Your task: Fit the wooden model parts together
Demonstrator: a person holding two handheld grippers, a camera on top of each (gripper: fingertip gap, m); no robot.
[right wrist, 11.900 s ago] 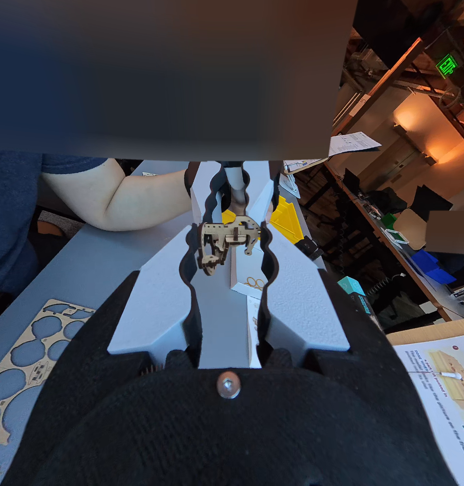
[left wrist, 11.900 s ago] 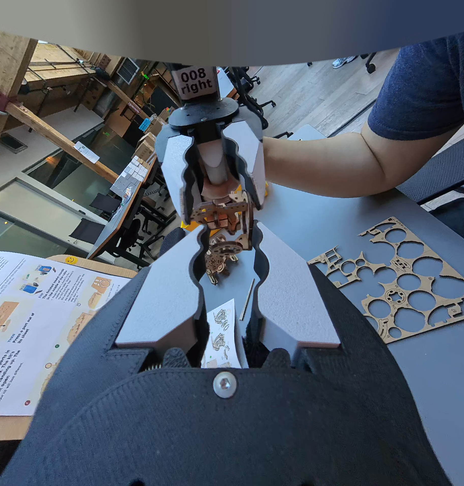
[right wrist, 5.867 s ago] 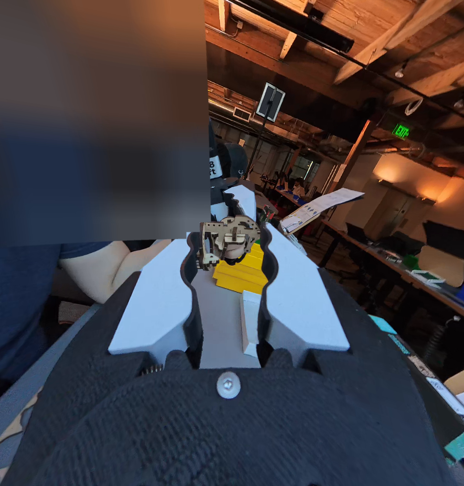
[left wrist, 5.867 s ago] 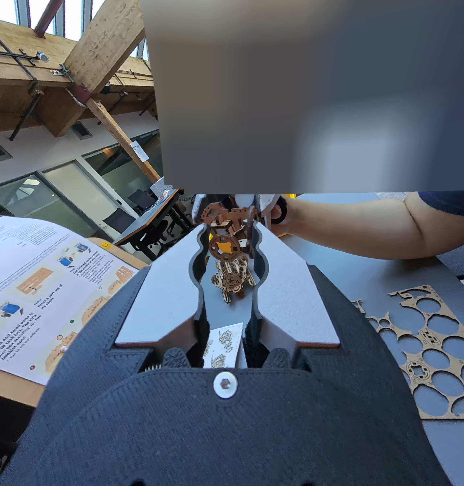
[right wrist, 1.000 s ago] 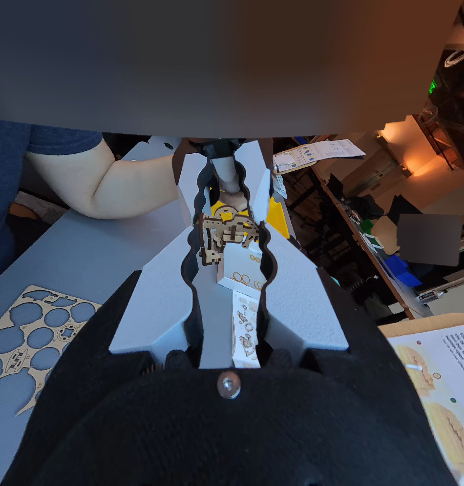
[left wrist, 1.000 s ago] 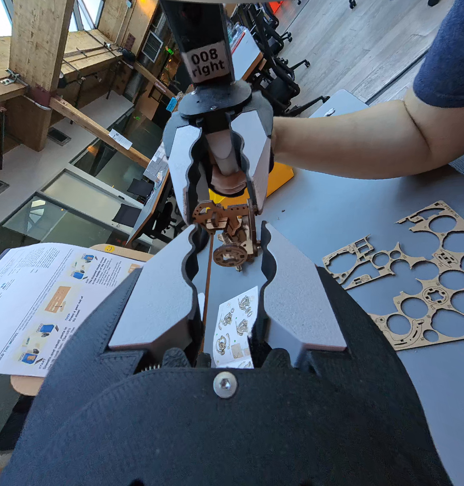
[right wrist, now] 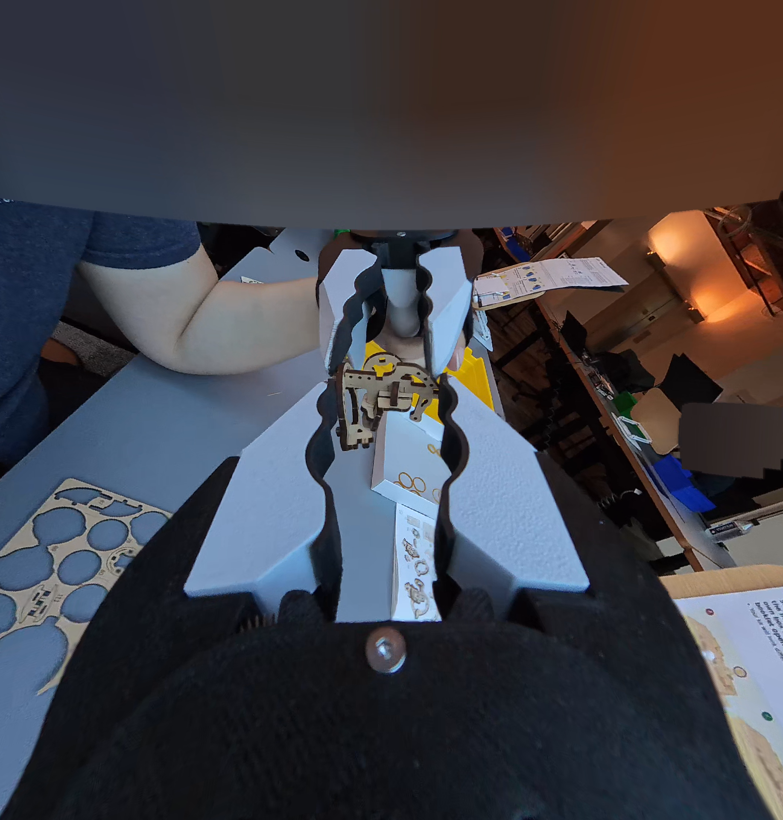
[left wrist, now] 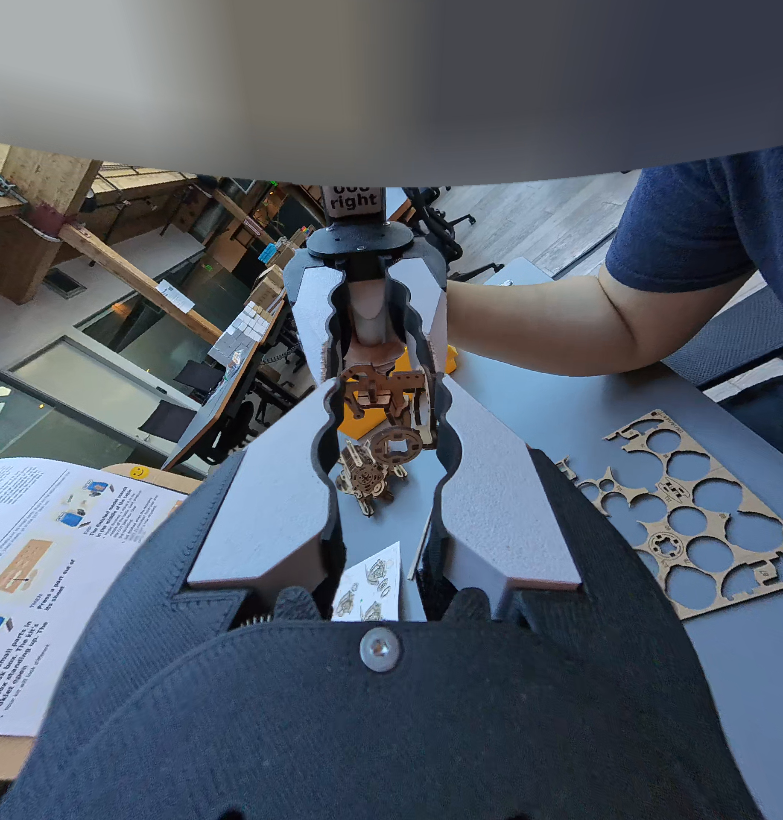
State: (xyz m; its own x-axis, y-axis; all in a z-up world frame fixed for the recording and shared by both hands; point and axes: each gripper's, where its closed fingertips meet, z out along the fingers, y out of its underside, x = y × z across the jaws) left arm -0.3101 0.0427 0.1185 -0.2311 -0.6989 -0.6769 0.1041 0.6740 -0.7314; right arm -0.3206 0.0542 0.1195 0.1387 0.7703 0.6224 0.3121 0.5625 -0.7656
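A small brown wooden sub-assembly (left wrist: 383, 392) hangs in the air above the grey table (left wrist: 558, 421). My two grippers meet on it tip to tip. My left gripper (left wrist: 387, 392) is shut on its near side, where a flat plate with a gear ring (left wrist: 396, 448) lies against the right finger. My right gripper (left wrist: 379, 375) comes in from opposite and is shut on the far side. In the right wrist view the same assembly (right wrist: 381, 399) sits between my right gripper (right wrist: 385, 390) and the left gripper (right wrist: 381, 368). A second, rounder wooden model (left wrist: 365, 477) stands on the table below.
A punched-out plywood sheet (left wrist: 691, 510) lies to the right. An open instruction booklet (left wrist: 48, 554) lies at the left. A small leaflet (left wrist: 372, 585) and a thin wooden stick (left wrist: 418, 554) lie under my left gripper. A white box (right wrist: 412, 461) and a yellow bin (right wrist: 474, 381) are nearby. The person's arm (left wrist: 558, 324) reaches across. Only a small space, under 4 cm, lies between the two pairs of fingers.
Both grippers stay shut on the assembly and have tilted up a little together. The second model on the table now shows below it. The stick seen by my left finger is gone from there.
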